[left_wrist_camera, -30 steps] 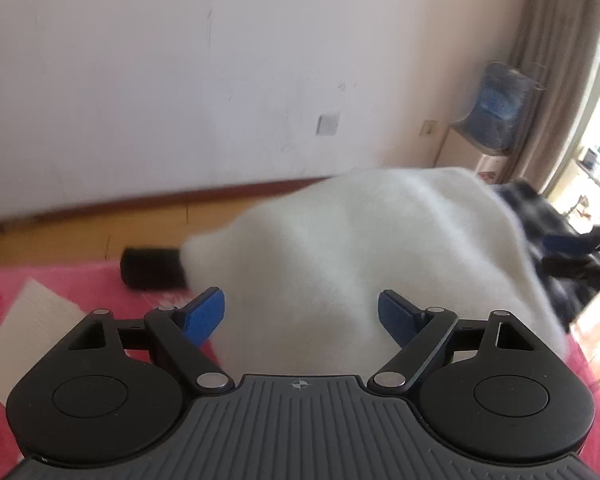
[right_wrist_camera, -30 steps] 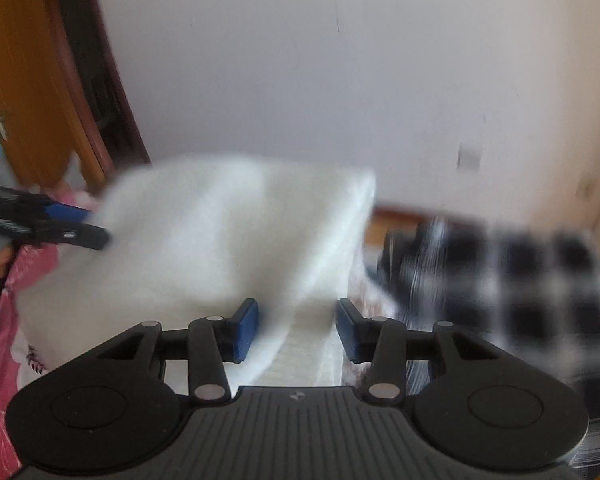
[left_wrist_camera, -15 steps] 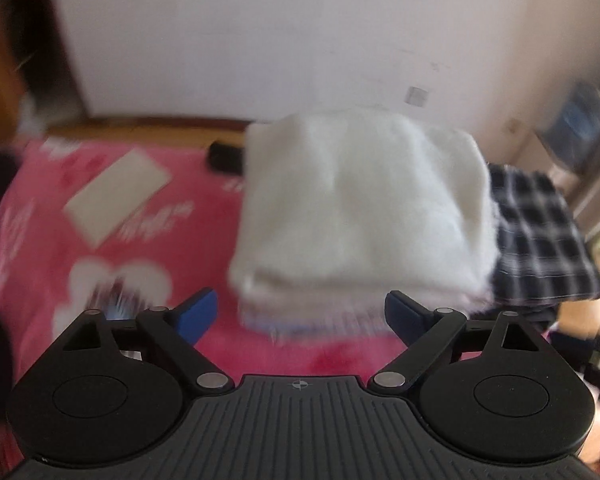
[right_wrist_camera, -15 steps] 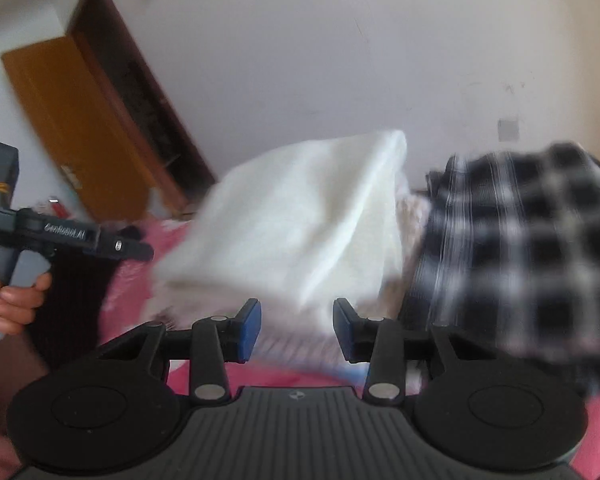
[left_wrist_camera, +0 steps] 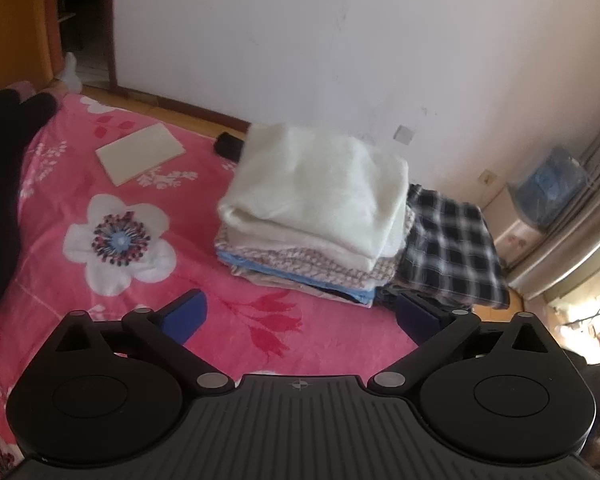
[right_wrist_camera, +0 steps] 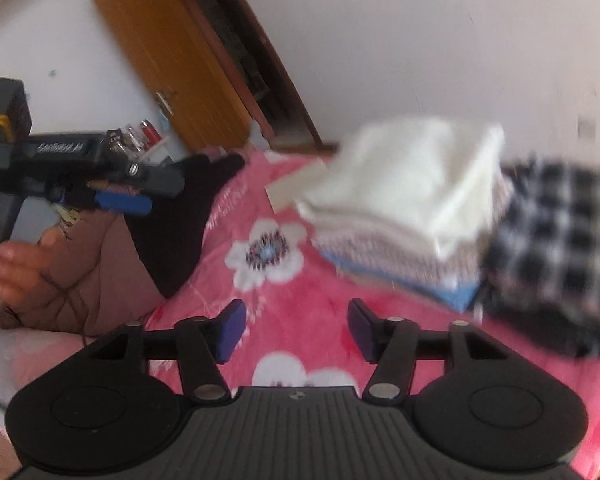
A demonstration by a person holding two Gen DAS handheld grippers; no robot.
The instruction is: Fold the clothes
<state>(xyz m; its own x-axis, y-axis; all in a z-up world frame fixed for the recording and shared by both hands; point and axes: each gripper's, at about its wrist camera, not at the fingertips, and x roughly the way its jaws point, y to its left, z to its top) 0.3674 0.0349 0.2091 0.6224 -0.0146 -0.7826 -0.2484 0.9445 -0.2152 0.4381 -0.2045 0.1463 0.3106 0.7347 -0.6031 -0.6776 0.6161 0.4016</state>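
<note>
A folded white fluffy garment (left_wrist_camera: 320,184) (right_wrist_camera: 412,176) tops a stack of folded clothes (left_wrist_camera: 300,264) on the pink flowered bed cover (left_wrist_camera: 112,240). A black-and-white checked garment (left_wrist_camera: 448,248) (right_wrist_camera: 560,240) lies right of the stack. My left gripper (left_wrist_camera: 300,316) hovers in front of the stack, its jaws opening wide with nothing between them. It also shows at the left of the right wrist view as the left gripper (right_wrist_camera: 112,196), held by a hand (right_wrist_camera: 12,264). My right gripper (right_wrist_camera: 296,328) hangs over the pink cover, jaws opening, empty.
A cream flat board (left_wrist_camera: 140,152) and a small black object (left_wrist_camera: 228,146) lie on the cover behind the stack. Dark clothing (left_wrist_camera: 4,160) lies at the left. A white wall, a wooden door (right_wrist_camera: 172,72), curtains and a blue water bottle (left_wrist_camera: 552,184) surround the bed.
Both grippers have pulled back and up from the white garment, which now rests on the stack. Both pairs of jaws stand wider apart than before.
</note>
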